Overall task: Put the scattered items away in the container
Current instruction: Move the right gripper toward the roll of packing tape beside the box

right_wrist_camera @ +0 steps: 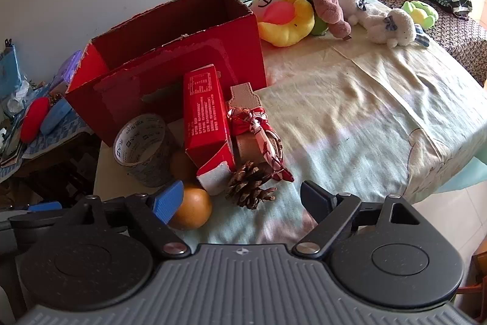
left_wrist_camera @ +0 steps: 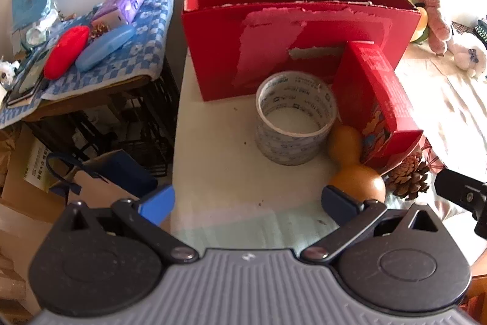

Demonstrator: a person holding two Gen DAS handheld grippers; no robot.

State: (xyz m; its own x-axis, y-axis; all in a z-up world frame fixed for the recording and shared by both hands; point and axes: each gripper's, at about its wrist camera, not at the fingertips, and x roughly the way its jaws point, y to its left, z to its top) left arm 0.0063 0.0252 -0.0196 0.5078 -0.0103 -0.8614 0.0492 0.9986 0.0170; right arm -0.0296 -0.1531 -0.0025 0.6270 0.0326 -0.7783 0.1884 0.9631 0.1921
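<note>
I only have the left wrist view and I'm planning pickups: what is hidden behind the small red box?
Observer: A brown bottle-shaped item tied with a red-and-white ribbon lies right beside the small red box.
Operator: Is the right gripper holding anything?
Observer: No. The right gripper is open and empty, and the pinecone sits just ahead between its fingers.
Operator: What's behind the big box?
Observer: A yellow flower plush lies beside the red container, at its far corner.
</note>
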